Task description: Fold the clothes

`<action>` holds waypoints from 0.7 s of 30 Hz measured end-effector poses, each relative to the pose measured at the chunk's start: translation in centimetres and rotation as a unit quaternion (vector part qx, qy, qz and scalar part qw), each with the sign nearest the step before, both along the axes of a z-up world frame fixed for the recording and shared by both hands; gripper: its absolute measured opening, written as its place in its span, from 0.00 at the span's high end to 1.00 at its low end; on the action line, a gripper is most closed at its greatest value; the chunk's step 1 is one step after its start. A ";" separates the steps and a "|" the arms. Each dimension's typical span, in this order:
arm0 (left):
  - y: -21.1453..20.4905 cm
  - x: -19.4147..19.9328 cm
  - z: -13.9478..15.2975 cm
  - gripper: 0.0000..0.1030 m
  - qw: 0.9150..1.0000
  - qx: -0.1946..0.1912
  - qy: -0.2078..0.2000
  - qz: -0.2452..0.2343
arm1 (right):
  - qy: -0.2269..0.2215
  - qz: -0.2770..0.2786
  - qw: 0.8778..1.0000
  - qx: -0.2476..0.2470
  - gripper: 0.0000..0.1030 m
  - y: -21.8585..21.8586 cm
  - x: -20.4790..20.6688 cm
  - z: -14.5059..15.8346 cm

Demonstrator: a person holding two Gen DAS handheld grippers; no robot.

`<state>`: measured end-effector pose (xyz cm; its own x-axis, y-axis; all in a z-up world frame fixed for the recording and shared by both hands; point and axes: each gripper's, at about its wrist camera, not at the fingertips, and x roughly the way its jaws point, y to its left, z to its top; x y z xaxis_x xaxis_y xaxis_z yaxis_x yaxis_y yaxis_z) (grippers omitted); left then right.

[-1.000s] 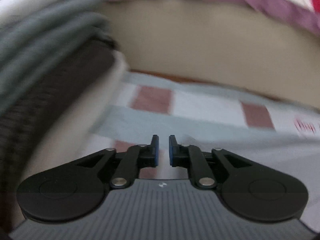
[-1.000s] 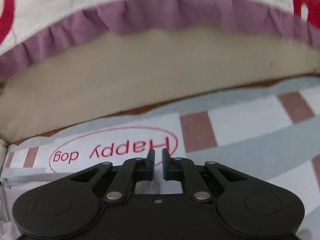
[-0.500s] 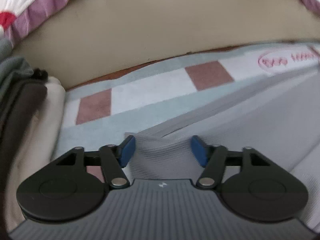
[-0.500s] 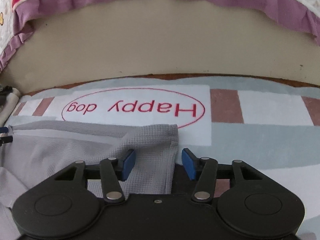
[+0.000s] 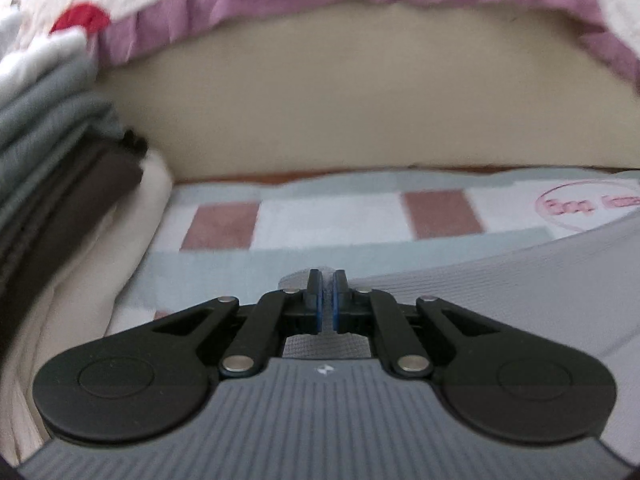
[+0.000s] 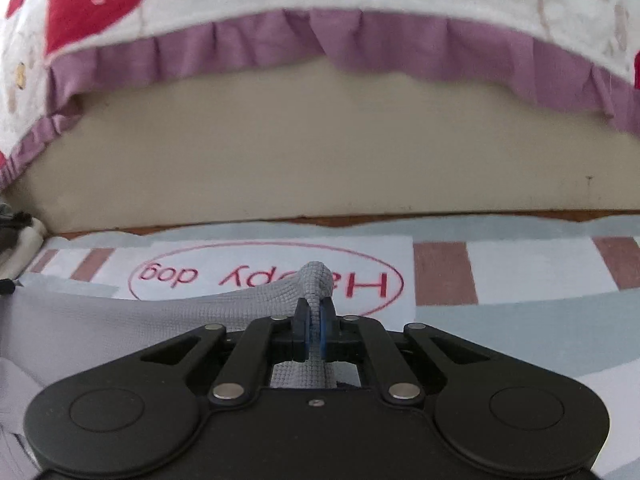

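A grey waffle-knit garment (image 5: 500, 292) lies spread on a checked mat (image 5: 328, 220). My left gripper (image 5: 327, 280) is shut on the garment's left corner, a thin fold of cloth pinched between its blue pads. In the right wrist view the same grey garment (image 6: 120, 320) stretches away to the left, and my right gripper (image 6: 316, 308) is shut on its right corner, which bunches up above the fingertips over the "Happy dog" print (image 6: 264, 280).
A stack of folded clothes (image 5: 52, 152), grey, dark and cream, stands at the left edge of the mat. A beige bed side (image 6: 320, 152) rises just behind the mat, with a white quilt with purple frill (image 6: 280, 36) hanging over it.
Both grippers opened over the garment's corners half a second ago and have now shut on them. The left view swung from the clothes stack toward the mat.
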<state>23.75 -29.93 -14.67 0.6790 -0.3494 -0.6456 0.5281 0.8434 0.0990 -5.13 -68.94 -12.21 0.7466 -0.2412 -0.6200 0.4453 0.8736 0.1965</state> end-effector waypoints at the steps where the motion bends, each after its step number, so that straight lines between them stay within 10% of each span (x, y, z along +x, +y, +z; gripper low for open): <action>1: 0.0 0.7 -0.4 0.96 0.999 0.017 -0.001 0.028 | 0.007 -0.002 1.000 -0.002 0.96 0.0 0.3 -0.1; 3: 1.5 2.1 -0.7 0.96 0.997 0.014 0.020 0.075 | 0.029 -0.010 0.999 -0.009 0.96 -0.1 0.8 -0.4; 6: 4.0 1.7 0.7 0.94 0.995 -0.049 0.077 0.049 | 0.094 -0.047 0.992 -0.072 0.92 0.3 1.4 -0.4; 9: 5.4 -2.9 2.7 0.86 0.998 -0.035 0.051 -0.027 | 0.068 -0.047 0.988 -0.130 0.80 2.4 -0.3 2.2; 16: 8.3 -10.9 4.2 0.65 0.983 -0.053 0.062 -0.163 | -0.021 0.134 0.991 0.010 0.63 8.1 -5.2 6.3; 21: 8.2 -12.3 3.7 0.55 0.976 -0.057 0.106 -0.183 | 0.037 0.212 0.976 0.046 0.50 12.9 -5.5 4.9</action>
<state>11.50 -21.71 -10.94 0.3511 -0.6215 -0.7004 0.7949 0.5931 -0.1278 -10.63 -56.01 -7.30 0.7192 0.1380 -0.6810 0.0639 0.9628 0.2626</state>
